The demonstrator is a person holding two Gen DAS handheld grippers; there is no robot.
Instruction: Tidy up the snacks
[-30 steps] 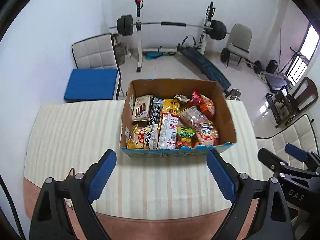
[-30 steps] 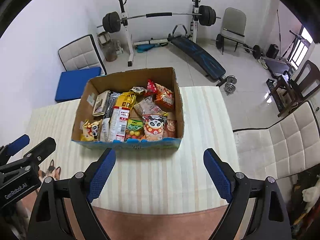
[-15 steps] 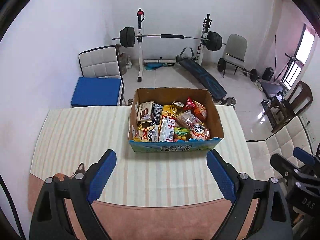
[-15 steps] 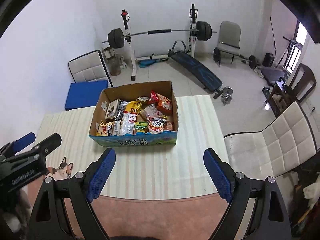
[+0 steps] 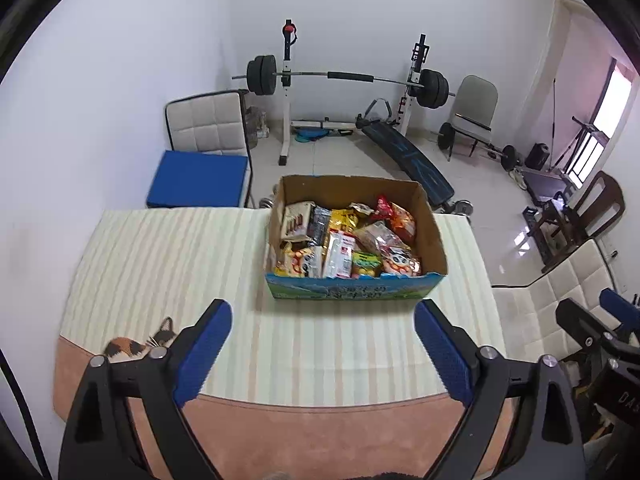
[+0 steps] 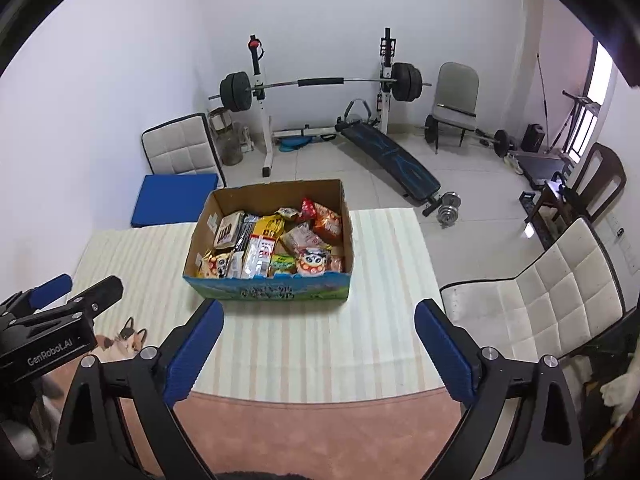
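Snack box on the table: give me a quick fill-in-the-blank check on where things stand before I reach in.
1. The snack packets all lie inside the ____ box.
2. Both the left gripper and the right gripper are ____ and hold nothing.
3. The box sits on a ____ tablecloth.
4. At the table's near left edge, a ____ peeks up.

Missing words: cardboard; open; striped; cat

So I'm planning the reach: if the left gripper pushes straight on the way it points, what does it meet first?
Probably the striped table top just short of the snack box; the open left gripper angles downward, though depth is unclear.
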